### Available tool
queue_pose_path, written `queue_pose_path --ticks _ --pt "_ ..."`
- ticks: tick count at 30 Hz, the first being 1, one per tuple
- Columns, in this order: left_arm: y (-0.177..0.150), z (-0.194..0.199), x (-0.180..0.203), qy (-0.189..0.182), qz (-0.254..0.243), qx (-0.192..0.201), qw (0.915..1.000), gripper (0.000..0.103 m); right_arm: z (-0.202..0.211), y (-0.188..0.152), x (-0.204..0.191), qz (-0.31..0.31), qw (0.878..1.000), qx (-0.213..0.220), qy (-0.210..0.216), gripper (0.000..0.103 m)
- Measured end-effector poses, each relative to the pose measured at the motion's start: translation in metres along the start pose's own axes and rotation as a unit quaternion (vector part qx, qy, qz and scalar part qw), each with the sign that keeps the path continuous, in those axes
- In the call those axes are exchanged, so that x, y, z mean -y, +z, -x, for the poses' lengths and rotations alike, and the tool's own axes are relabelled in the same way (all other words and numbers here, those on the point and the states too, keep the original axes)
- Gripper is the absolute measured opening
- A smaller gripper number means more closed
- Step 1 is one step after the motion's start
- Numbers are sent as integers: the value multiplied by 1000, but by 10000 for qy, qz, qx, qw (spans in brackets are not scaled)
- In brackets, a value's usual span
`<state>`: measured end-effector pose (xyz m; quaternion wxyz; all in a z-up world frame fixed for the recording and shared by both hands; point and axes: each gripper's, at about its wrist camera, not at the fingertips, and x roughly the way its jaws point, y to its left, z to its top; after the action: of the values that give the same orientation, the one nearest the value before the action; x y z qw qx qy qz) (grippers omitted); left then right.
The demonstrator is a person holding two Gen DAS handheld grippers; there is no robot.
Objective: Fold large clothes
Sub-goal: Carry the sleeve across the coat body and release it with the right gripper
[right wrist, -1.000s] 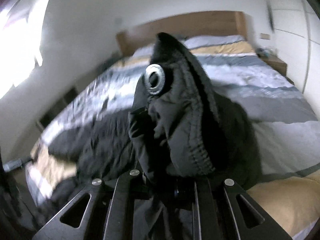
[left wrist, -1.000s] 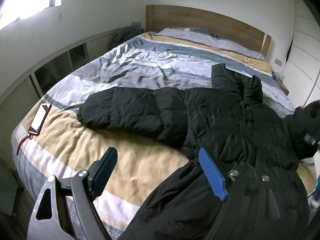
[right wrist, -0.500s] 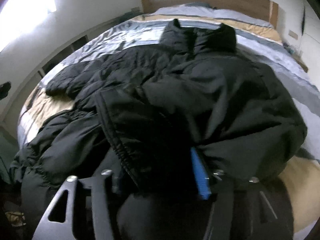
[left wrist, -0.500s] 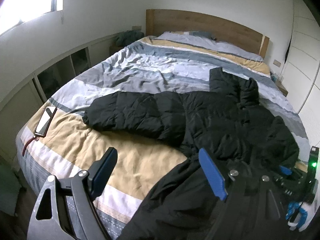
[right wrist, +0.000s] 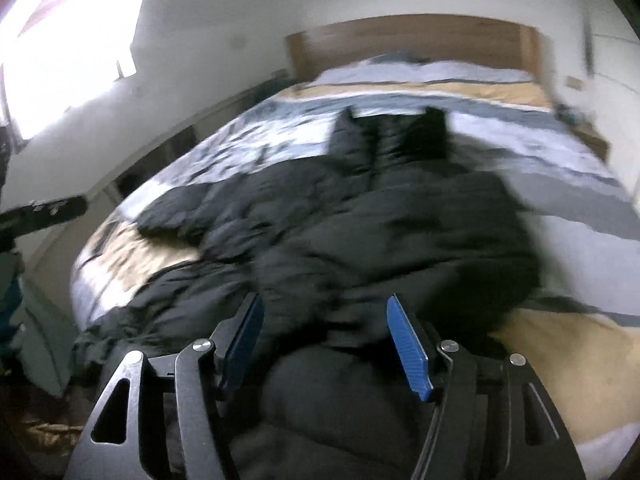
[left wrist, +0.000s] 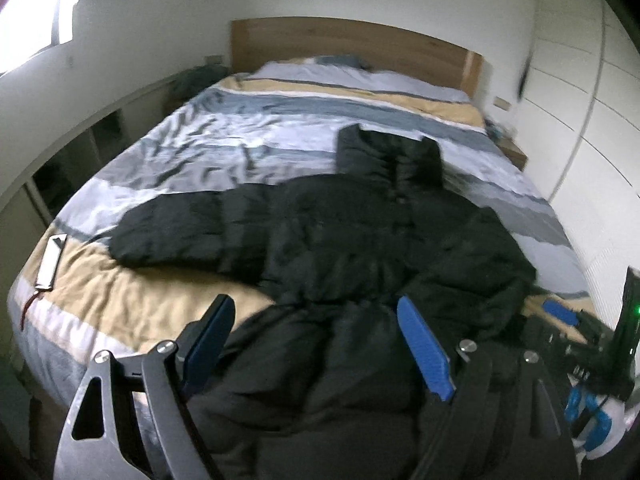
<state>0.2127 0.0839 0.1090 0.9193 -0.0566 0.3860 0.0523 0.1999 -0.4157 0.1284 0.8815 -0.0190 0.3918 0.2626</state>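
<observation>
Black puffer jacket (left wrist: 360, 248) is lying spread on the striped bed (left wrist: 248, 148), collar toward the wooden headboard (left wrist: 352, 46), with one sleeve stretching out toward the phone (left wrist: 50, 258) that is sitting near the bed's left edge. You are holding your left hand-held gripper (left wrist: 316, 336) wide apart above the jacket's lower part, its blue pads (left wrist: 424, 348) gripping nothing. Your right hand-held gripper (right wrist: 326, 340) has just been opening; its jaws are standing apart over the jacket's hem, pads clear of the fabric, though blur is softening that view.
</observation>
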Motion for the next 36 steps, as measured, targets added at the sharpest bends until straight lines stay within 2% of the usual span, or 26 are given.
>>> queue_pose_path --ticks 4,8,12,19,21,27,32,36 --pt "-2 -21 50 -281 -230 -163 9992 83 19 0 46 -261 9982 85 -532 63" --pt "-1 -50 92 -445 -377 -297 9979 83 24 6 80 -344 9961 180 -789 63" --pt "4 -86 128 -587 -415 -426 9965 83 16 16 101 -365 9956 233 -834 63" --pt "3 -151 168 -824 -427 -682 9933 83 -34 29 117 -363 9967 100 -722 63" --pt "0 -167 173 -829 -415 -753 9928 83 -55 31 118 -347 9972 26 -655 63" --pt "-21 -222 165 -490 -337 -1148 9916 83 -96 24 111 -330 9983 -130 -470 63" --pt "-33 -234 150 -399 -258 -1249 9910 84 -119 14 102 -250 9981 -303 -479 66" --pt "-36 -227 149 -299 -372 -1300 9904 84 -127 9 98 -209 9963 -526 -639 66"
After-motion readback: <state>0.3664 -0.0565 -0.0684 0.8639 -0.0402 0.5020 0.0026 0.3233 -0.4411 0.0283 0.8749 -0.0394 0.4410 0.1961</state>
